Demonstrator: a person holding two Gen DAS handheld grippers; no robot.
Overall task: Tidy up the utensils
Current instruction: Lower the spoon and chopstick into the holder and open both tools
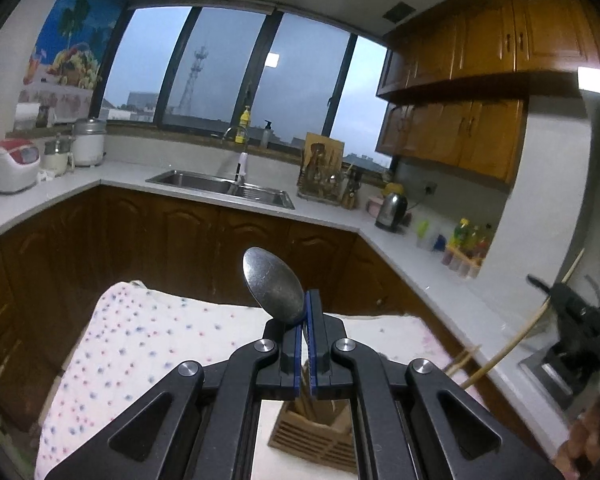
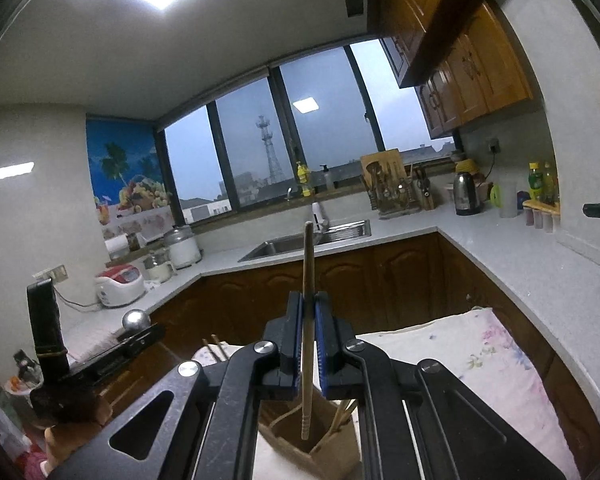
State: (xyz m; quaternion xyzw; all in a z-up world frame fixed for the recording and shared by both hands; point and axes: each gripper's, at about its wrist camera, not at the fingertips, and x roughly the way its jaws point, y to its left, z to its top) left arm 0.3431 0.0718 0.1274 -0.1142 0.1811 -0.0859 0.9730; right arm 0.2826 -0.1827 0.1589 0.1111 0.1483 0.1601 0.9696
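My left gripper (image 1: 309, 304) is shut on a metal spoon (image 1: 272, 282), whose bowl sticks up and to the left of the pads. Below it stands a slatted wooden utensil holder (image 1: 312, 432) with chopsticks in it. My right gripper (image 2: 309, 304) is shut on a long wooden chopstick (image 2: 308, 264) that stands nearly upright, its lower end hanging over the holder's open top (image 2: 320, 436). In the left wrist view the right gripper (image 1: 548, 292) shows at the right edge with its chopstick (image 1: 516, 340). In the right wrist view the left gripper (image 2: 140, 338) and spoon bowl (image 2: 136, 320) show at the left.
The holder stands on a surface covered by a dotted cloth (image 1: 140, 344) and a floral cloth (image 2: 492, 364). Beyond is an L-shaped counter (image 1: 332, 216) with a sink (image 1: 220, 184), kettle (image 1: 392, 212), rice cooker (image 1: 12, 164) and a knife rack (image 1: 324, 168). A hand (image 2: 76, 428) grips the left tool.
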